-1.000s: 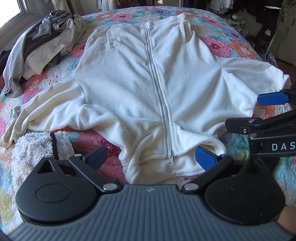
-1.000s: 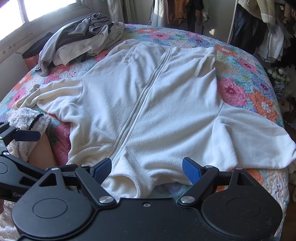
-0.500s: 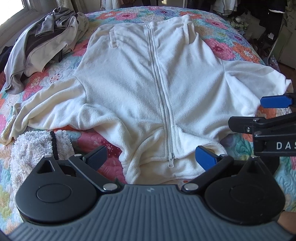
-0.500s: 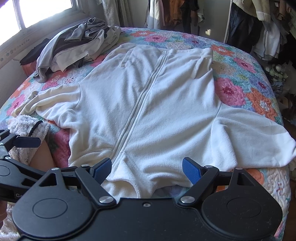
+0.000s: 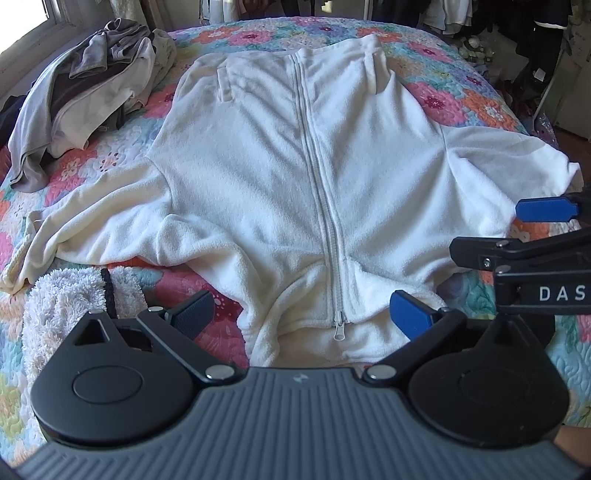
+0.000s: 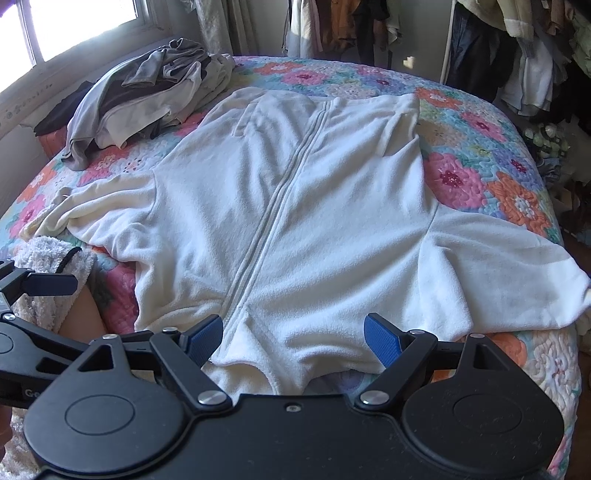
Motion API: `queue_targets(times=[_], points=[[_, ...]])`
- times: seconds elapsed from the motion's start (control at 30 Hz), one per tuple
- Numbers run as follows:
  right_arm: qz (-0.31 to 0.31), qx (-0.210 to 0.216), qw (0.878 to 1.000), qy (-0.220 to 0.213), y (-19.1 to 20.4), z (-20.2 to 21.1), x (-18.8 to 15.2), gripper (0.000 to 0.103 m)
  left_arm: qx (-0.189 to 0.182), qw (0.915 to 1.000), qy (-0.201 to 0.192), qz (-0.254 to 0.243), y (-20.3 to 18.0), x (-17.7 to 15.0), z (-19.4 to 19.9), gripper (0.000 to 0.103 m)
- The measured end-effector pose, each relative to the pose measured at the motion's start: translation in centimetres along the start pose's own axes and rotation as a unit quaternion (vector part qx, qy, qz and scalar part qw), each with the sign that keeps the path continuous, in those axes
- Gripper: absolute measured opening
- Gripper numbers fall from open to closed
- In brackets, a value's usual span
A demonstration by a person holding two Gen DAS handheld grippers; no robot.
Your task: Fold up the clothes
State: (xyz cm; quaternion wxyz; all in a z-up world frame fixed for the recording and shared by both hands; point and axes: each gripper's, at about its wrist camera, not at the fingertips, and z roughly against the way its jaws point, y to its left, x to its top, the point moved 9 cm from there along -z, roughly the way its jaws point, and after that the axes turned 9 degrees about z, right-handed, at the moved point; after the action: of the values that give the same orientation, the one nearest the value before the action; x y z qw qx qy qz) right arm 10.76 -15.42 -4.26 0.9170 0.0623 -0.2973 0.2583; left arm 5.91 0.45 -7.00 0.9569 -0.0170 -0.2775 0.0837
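Note:
A cream fleece zip jacket lies face up and spread flat on the floral bed, collar toward me, hem at the far side, both sleeves stretched out sideways. Its zipper pull sits at the near edge. My left gripper hovers open just above the collar, nothing between its blue pads. In the right wrist view the same jacket fills the middle, and my right gripper stands open over the collar's right half. The right gripper's finger shows at the left view's right edge.
A heap of grey and beige clothes sits at the bed's far left. A fluffy white sleeve covers the person's left arm. The floral quilt shows around the jacket. Hanging clothes crowd the back right, a window the left.
Both grippers have drawn back and tilted up slightly, so more of the far bed and room shows. The jacket has not moved and both stay open.

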Motion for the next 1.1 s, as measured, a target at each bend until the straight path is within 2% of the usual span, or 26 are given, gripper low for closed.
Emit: queue_targets(times=[0.3, 0.57, 0.77, 0.97, 1.1], points=[[-0.022, -0.012, 1.000, -0.005, -0.4, -0.3, 0.7, 0.087, -0.006, 1.0000, -0.001, 0.000, 0.3, 1.2, -0.6, 0.103], [-0.006, -0.018, 0.999, -0.039, 0.6, -1.2, 2.7, 0.087, -0.035, 0.9987, 0.030, 0.019, 0.8, 2.2, -3.5, 0.103], [0.003, -0.020, 0.999, -0.047, 1.3, -2.0, 4.9, 0.087, -0.027, 0.9995, 0.010, 0.015, 2.2, 4.3, -4.0, 0.103], [0.020, 0.018, 0.999, -0.046, 3.2, -2.8, 7.7, 0.087, -0.011, 0.9994, -0.008, 0.031, 5.0, 6.3, -4.1, 0.103], [0.075, 0.048, 0.994, -0.063, 6.2, -3.6, 11.0, 0.087, -0.007, 0.9975, -0.018, 0.069, 8.4, 7.7, -4.0, 0.103]])
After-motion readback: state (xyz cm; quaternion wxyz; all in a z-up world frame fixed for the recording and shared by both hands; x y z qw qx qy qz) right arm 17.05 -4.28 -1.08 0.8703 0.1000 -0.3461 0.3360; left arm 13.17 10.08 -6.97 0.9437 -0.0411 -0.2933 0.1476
